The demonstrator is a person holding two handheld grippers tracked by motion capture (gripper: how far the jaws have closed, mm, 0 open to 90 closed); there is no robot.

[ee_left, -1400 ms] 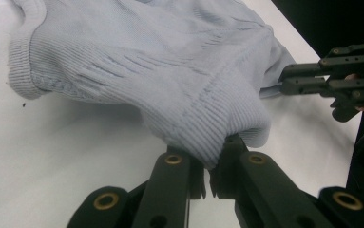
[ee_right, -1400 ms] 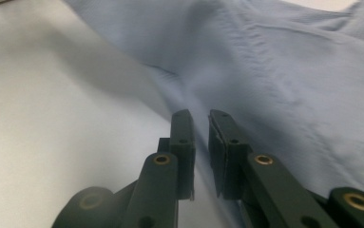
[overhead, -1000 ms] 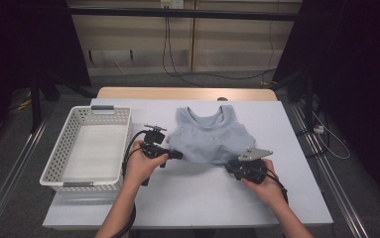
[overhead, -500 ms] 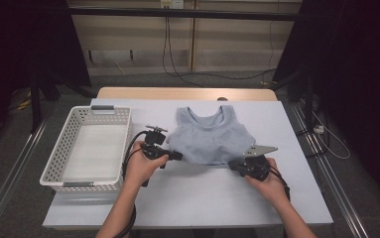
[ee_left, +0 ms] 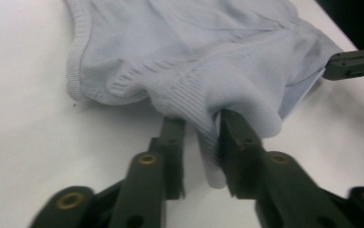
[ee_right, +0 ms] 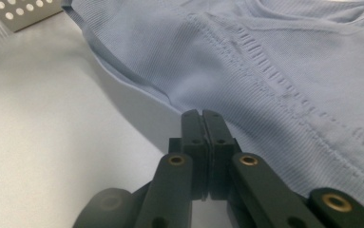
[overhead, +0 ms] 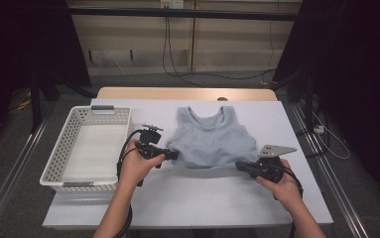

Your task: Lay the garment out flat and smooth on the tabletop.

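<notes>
A light blue ribbed tank top (overhead: pixel 212 141) lies flat on the white table (overhead: pixel 187 198), neck toward the far side. My left gripper (overhead: pixel 175 154) is at the top's lower left corner. In the left gripper view its jaws (ee_left: pixel 201 121) have just been opening and stand apart, with a fold of the hem (ee_left: pixel 208 156) hanging loose between them. My right gripper (overhead: pixel 238 166) is at the lower right corner. Its jaws (ee_right: pixel 202 114) are closed tight on the hem edge of the top (ee_right: pixel 265 57), which is raised slightly off the table there.
A white perforated basket (overhead: pixel 58 158) stands at the table's left, beside the left hand; its corner (ee_right: pixel 18 12) appears in the right gripper view. The right gripper (ee_left: pixel 353 64) is also visible at the far side of the left gripper view. Cables hang behind the table.
The right gripper has shifted a little to the right and upward, drawing the hem with it. The left hand has stayed in place at the other corner.
</notes>
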